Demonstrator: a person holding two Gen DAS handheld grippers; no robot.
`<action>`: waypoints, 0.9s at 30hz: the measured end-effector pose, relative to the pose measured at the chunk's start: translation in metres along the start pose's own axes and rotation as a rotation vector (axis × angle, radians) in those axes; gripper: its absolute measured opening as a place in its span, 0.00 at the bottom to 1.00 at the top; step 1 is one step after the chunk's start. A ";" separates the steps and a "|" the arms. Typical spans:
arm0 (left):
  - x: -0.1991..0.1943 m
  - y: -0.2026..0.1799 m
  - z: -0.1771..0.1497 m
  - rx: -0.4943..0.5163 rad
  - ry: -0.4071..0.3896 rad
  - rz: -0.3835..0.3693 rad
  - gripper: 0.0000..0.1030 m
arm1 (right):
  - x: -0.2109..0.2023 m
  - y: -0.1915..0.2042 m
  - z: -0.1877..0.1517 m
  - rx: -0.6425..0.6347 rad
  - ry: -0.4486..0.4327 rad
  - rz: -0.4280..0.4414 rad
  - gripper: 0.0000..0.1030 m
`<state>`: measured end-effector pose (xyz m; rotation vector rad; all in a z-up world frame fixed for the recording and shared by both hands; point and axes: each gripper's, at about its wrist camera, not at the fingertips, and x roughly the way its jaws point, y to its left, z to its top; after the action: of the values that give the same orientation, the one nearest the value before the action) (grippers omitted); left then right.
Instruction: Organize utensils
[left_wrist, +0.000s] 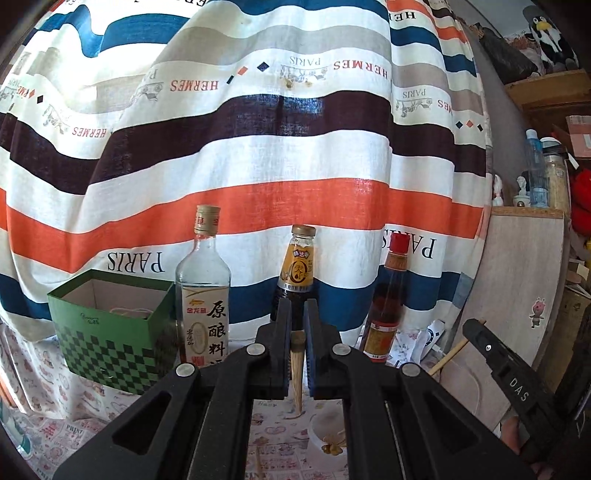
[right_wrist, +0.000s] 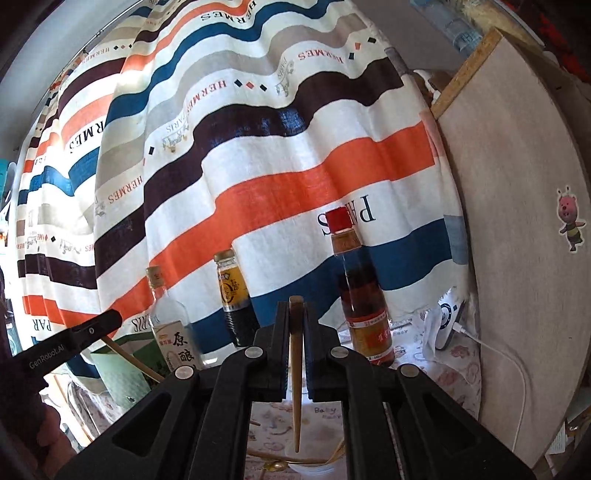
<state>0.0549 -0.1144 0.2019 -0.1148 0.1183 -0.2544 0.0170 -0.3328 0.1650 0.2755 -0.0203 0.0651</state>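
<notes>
My left gripper (left_wrist: 297, 307) is shut on a wooden chopstick (left_wrist: 297, 369) that hangs tip-down between its pads, lifted above the patterned tablecloth (left_wrist: 55, 424). The right gripper (right_wrist: 295, 309) is likewise shut on a second wooden chopstick (right_wrist: 295, 369), also pointing down. Each gripper shows in the other's view: the right gripper (left_wrist: 474, 330) at the right with its chopstick (left_wrist: 448, 356), the left gripper (right_wrist: 110, 318) at the left with its chopstick (right_wrist: 129, 356). An open green checkered box (left_wrist: 110, 332) stands ahead to the left, partly seen as the green box (right_wrist: 122, 365).
Three bottles stand in a row before a striped curtain (left_wrist: 258, 147): a clear bottle (left_wrist: 203, 295), a dark sauce bottle (left_wrist: 297, 266) and a red-capped bottle (left_wrist: 388, 302). A board (right_wrist: 517, 221) leans at the right. More utensils, among them a gold spoon (right_wrist: 273, 466), lie below on the table.
</notes>
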 end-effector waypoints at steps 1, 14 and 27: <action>0.007 -0.003 -0.001 -0.001 0.011 -0.009 0.05 | 0.007 -0.002 -0.003 -0.012 0.019 -0.008 0.07; 0.063 -0.025 -0.040 0.025 0.160 -0.051 0.05 | 0.067 -0.032 -0.037 0.064 0.282 0.011 0.07; 0.066 -0.024 -0.046 0.049 0.198 -0.102 0.06 | 0.074 -0.040 -0.040 0.097 0.336 0.045 0.09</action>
<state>0.1060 -0.1592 0.1531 -0.0465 0.3037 -0.3703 0.0943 -0.3560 0.1179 0.3583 0.3107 0.1571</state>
